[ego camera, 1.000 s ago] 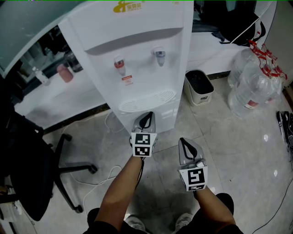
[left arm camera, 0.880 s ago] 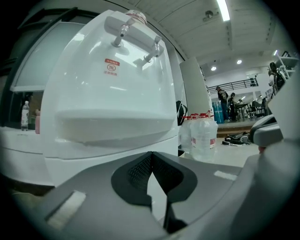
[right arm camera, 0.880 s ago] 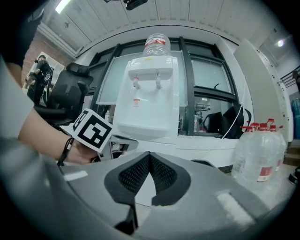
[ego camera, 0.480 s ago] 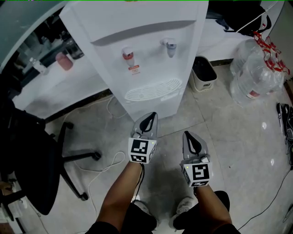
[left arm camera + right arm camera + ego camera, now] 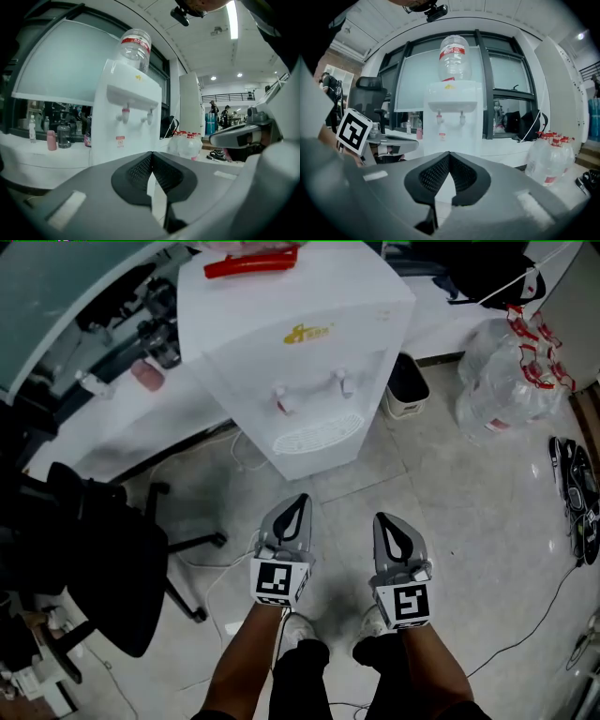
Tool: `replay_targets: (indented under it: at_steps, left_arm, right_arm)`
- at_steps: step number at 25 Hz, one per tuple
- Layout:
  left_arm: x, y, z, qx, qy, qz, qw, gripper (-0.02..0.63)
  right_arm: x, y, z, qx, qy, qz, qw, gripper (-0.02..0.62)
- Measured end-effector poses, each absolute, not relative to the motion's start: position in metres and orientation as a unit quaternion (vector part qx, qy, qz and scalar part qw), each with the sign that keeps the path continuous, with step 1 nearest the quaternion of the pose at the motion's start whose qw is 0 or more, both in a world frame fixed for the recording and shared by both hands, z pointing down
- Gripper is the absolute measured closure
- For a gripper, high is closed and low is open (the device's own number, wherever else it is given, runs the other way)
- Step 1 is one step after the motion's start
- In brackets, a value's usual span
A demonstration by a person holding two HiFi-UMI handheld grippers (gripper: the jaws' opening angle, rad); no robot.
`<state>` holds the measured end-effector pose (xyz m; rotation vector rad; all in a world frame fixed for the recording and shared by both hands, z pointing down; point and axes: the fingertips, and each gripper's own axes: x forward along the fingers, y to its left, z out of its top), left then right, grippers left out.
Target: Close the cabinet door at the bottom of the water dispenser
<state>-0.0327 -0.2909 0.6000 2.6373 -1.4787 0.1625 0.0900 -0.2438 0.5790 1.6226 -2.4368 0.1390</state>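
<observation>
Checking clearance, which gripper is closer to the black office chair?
Left. The left gripper is to the right of the office chair, floor between them; the right gripper is farther right, beyond the left one.

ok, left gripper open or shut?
Shut. In its own view the left gripper has its jaws meeting at the tips, nothing between them.

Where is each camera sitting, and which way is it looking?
Head view: on the person's head, facing steeply down at the grey tiled floor and tall white water dispenser; both forearms, left gripper and right gripper show.
Left gripper view: rides the left gripper, looks along its shut jaws at the dispenser; right gripper at right edge.
Right gripper view: rides the right gripper, looks past its shut jaws at the dispenser; left gripper's marker cube at left.
Shared: both gripper views show the clear upturned bottle on the dispenser.
</observation>
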Motion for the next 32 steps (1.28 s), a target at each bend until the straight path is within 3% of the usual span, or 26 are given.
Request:
replay_targets:
  at_steps: [9, 17, 32]
  left_arm:
    - [-0.042, -0.208, 0.407, 0.857, -0.502, 0.046, 0.105, 0.588]
    - [-0.027, -0.154, 0.311, 0.861, -0.484, 0.034, 0.151, 0.588]
    - [-0.039, -0.148, 0.220, 0.874, -0.482, 0.009, 0.064, 0.588]
  right_arm:
    - [0.069, -0.191, 0.387, 0.503, -0.857, 0.057, 0.092, 0.592]
    - [0.073, -0.148, 0.299, 0.494, -0.858, 0.112, 0.087, 0.592]
    - [0.077, -0.142, 0.204, 0.490, -0.868, 0.033, 0.066, 0.592]
